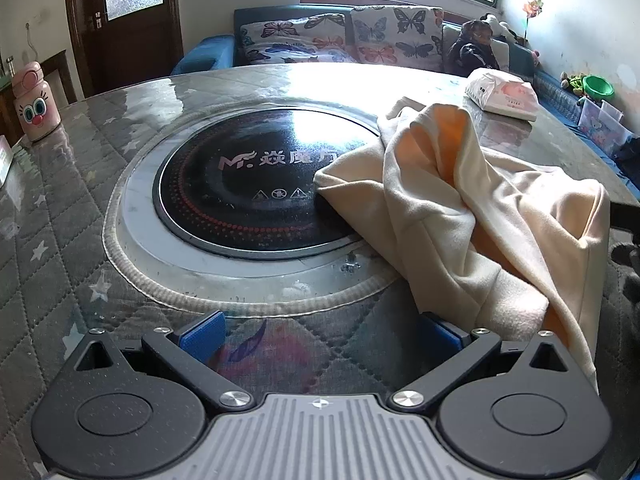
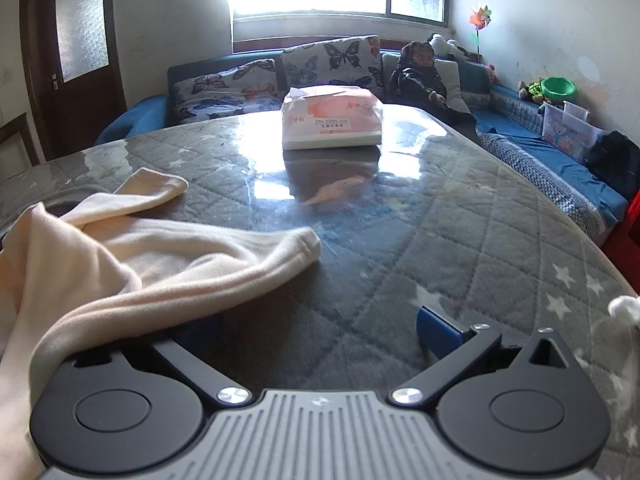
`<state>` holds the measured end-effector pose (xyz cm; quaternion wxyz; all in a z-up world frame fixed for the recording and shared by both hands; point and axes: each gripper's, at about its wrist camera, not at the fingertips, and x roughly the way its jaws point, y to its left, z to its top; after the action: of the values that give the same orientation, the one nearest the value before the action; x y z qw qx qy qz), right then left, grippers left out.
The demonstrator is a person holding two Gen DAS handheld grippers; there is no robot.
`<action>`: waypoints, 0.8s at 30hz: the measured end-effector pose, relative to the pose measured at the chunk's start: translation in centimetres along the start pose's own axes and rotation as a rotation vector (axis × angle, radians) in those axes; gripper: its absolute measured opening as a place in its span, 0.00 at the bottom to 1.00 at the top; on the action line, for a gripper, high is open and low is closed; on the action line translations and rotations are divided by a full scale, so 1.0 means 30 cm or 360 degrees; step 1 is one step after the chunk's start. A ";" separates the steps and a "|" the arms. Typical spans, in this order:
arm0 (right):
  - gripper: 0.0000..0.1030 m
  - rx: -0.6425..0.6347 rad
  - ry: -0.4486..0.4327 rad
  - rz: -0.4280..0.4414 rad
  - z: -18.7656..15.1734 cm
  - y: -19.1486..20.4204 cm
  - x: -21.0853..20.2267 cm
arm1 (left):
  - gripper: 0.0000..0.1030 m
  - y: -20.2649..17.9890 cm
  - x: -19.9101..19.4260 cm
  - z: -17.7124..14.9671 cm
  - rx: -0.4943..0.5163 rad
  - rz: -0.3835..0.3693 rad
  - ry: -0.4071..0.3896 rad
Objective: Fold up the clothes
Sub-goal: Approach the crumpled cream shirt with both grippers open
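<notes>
A crumpled cream garment (image 1: pixel 472 216) lies on the right of the table in the left wrist view, its edge over the rim of the black round hob (image 1: pixel 248 184). My left gripper (image 1: pixel 320 336) hangs open above the quilted table cover, nothing between its blue pads (image 1: pixel 202 336); the cloth reaches its right finger. In the right wrist view the same garment (image 2: pixel 120 256) fills the left side, one cuffed end (image 2: pixel 304 246) stretched toward the middle. My right gripper (image 2: pixel 316 332) is open and empty, with cloth draped over its left finger.
A pink-and-white tissue pack (image 2: pixel 332 122) sits at the table's far side. A pink cartoon bottle (image 1: pixel 34 100) stands at the far left. Behind the table (image 2: pixel 460 240) runs a blue sofa with butterfly cushions (image 1: pixel 340 36), where a person (image 2: pixel 420 72) sits.
</notes>
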<state>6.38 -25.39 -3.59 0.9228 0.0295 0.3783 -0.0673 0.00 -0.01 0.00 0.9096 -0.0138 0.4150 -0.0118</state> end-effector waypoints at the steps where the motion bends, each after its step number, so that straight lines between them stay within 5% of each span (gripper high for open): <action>1: 1.00 -0.0021 -0.0017 -0.0011 0.002 0.001 -0.004 | 1.00 -0.001 0.000 -0.001 0.0005 0.0007 0.0000; 6: 1.00 -0.0033 -0.0294 -0.0030 -0.059 -0.021 -0.135 | 1.00 -0.002 -0.002 -0.009 0.0040 0.0016 -0.0013; 24: 1.00 0.0003 -0.0211 0.0092 -0.197 0.012 -0.357 | 1.00 -0.003 -0.019 -0.036 0.0050 0.0043 -0.0026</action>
<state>-5.22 -23.32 -0.26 0.9473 0.0368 0.3154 -0.0427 -1.19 -0.11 -0.29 0.9132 0.0060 0.4075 -0.0060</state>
